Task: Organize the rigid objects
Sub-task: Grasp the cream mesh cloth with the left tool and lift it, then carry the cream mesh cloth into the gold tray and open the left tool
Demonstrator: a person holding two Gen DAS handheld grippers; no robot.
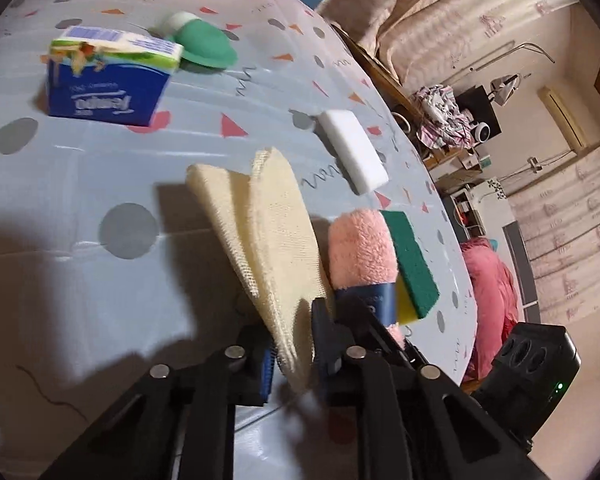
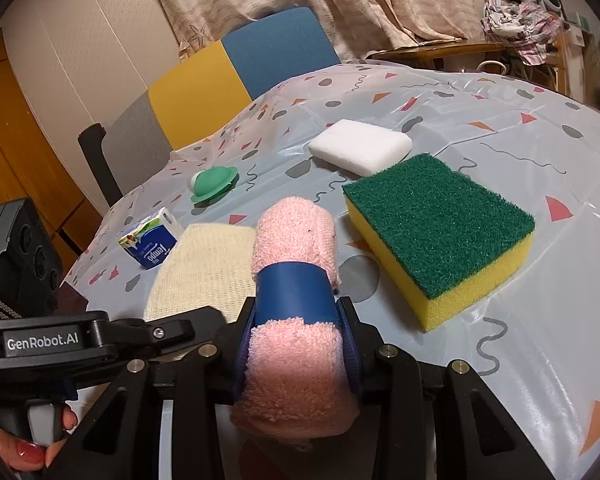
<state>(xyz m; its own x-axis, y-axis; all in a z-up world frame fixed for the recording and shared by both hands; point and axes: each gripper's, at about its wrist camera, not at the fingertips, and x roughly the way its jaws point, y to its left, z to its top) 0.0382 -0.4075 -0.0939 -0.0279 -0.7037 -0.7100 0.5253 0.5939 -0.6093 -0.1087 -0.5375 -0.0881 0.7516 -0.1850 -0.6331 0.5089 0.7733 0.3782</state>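
My left gripper [image 1: 294, 344] is shut on a folded cream cloth [image 1: 260, 232] and holds it above the patterned table [image 1: 100, 160]; the cloth also shows in the right wrist view [image 2: 204, 268]. My right gripper [image 2: 298, 344] is shut on a rolled pink towel [image 2: 294, 364] with a blue band; the towel also shows in the left wrist view [image 1: 360, 252]. A green-and-yellow sponge [image 2: 440, 232] lies right of the towel. A white sponge [image 2: 360, 146] lies beyond it. A blue tissue pack [image 1: 108, 80] and a green round lid [image 1: 204, 46] sit further off.
A chair [image 2: 228, 84] with yellow and blue panels stands at the table's far edge. Curtains [image 2: 320, 0] hang behind it. A cluttered side table [image 2: 520, 36] stands at the right. The left gripper's body [image 2: 32, 320] is close on the left of the right gripper.
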